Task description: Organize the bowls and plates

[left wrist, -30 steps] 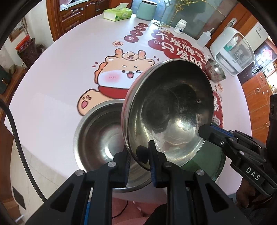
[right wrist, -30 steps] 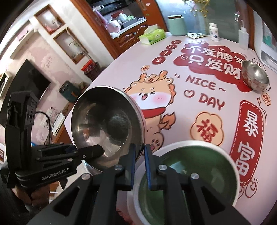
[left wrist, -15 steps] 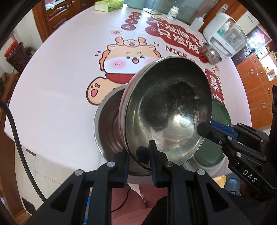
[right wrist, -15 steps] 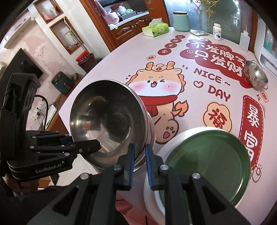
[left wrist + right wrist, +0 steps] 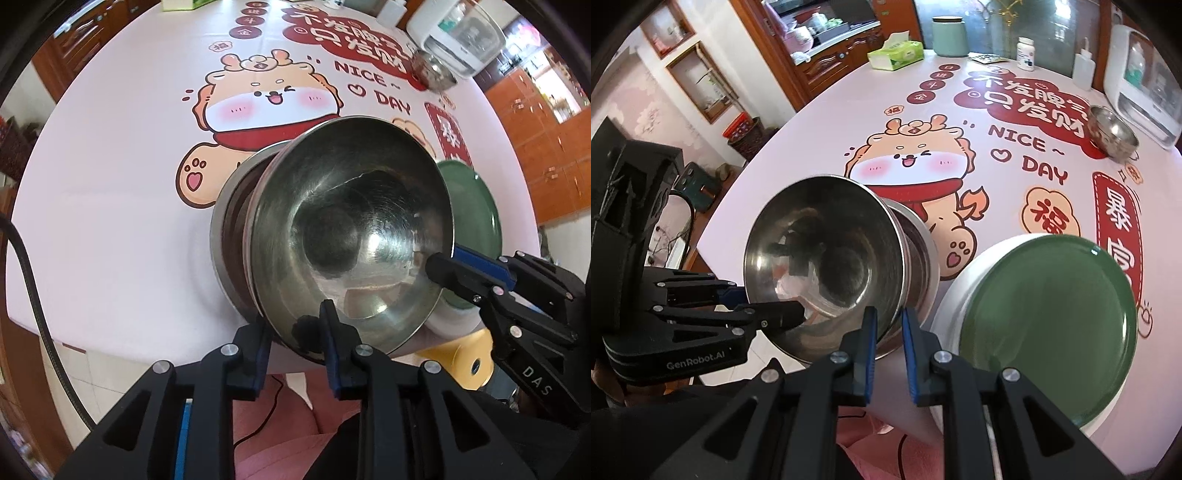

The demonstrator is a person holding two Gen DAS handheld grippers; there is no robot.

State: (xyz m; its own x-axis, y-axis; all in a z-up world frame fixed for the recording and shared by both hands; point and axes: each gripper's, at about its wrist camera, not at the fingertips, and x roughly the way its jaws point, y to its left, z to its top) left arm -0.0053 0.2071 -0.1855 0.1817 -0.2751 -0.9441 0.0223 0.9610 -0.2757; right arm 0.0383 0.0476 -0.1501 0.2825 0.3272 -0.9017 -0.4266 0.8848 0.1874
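Both grippers hold one steel bowl (image 5: 351, 236) by its rim, tilted, above a second steel bowl (image 5: 232, 229) that sits on the table. My left gripper (image 5: 295, 325) is shut on the near rim. My right gripper (image 5: 886, 325) is shut on the opposite rim of the same bowl (image 5: 827, 266). The lower bowl (image 5: 919, 251) shows behind it. A green plate (image 5: 1049, 310) lies on a white plate (image 5: 945, 295) to the right, near the table's front edge. A small steel bowl (image 5: 1112, 133) stands far right.
The round table (image 5: 110, 221) has a cartoon-printed cloth. At the far edge stand a tissue box (image 5: 895, 55), a green canister (image 5: 949, 35), a pill bottle (image 5: 1025, 53), a squeeze bottle (image 5: 1084, 66) and a white appliance (image 5: 1141, 74).
Both grippers have drawn back toward the table's front edge with the held bowl, which has tilted more over the lower bowl. More of the table shows now.
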